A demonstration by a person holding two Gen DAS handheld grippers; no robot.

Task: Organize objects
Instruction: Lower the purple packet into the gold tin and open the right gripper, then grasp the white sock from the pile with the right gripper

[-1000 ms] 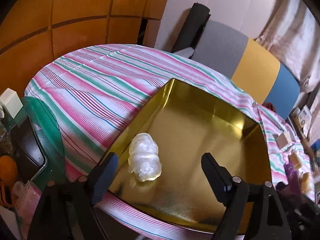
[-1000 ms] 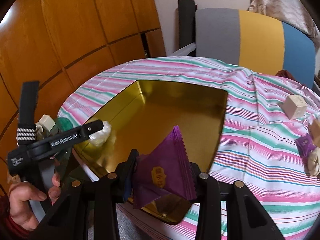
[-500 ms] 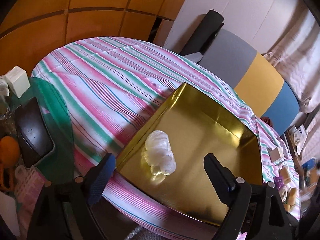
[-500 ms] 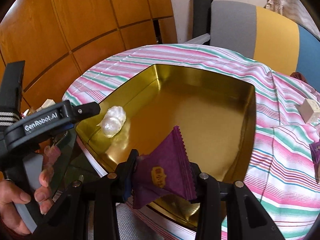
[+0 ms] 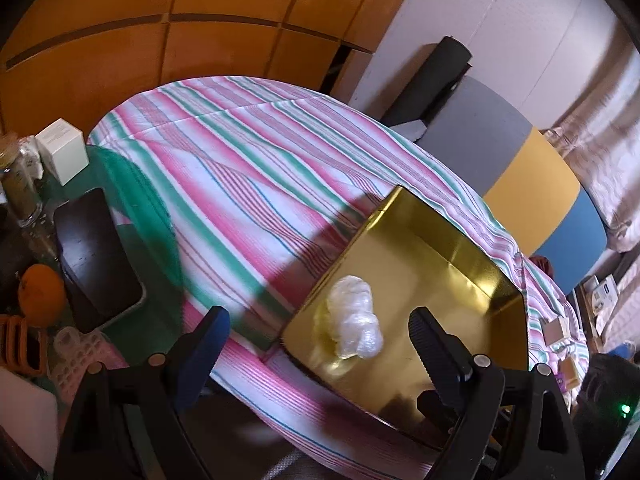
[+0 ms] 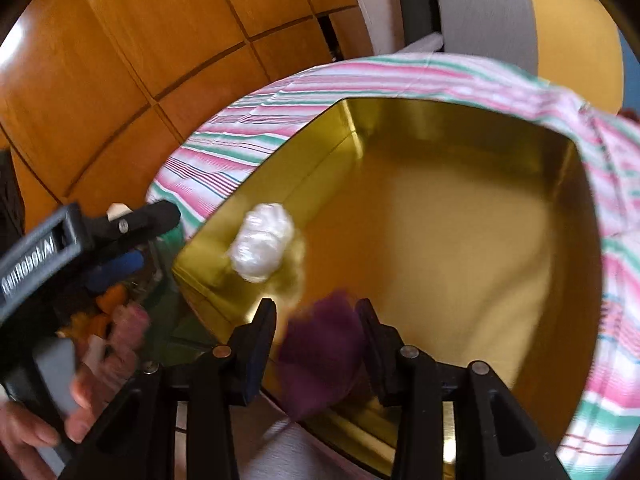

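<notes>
1. Over the near edge of the gold tin (image 6: 460,240), the right gripper (image 6: 316,320) hangs tilted downward, placed so that whatever leaves it lands inside the tin's walls rather than on the cloth.
2. Between its fingers sits the purple packet (image 6: 320,356), blurred in the right wrist view. The jaws have just been opening; a gap shows on the packet's left side, and it looks to be slipping free at about 6 o'clock of the tin, so I judge this a release, not a firm grip.
3. The clear wrapped sweet (image 6: 262,246) already lies on the tin floor toward 9 o'clock, close to the left wall, which suggests the tin is the collecting place.
4. The left gripper (image 5: 316,336) stands wide apart with nothing between its fingers. It is set off to the tin's 8 o'clock side, seemingly to leave room for the drop.
5. Materials: the tin is smooth, mirror-bright gold metal, squarish with low upright walls. The sweet is crinkled, translucent film in a lumpy oval. The packet looks like matte foil, though blur hides its edges.
6. The striped cloth (image 5: 248,176), pink, green and white, is soft and drapes over the rounded table edge, with the tin resting flat on it.
</notes>
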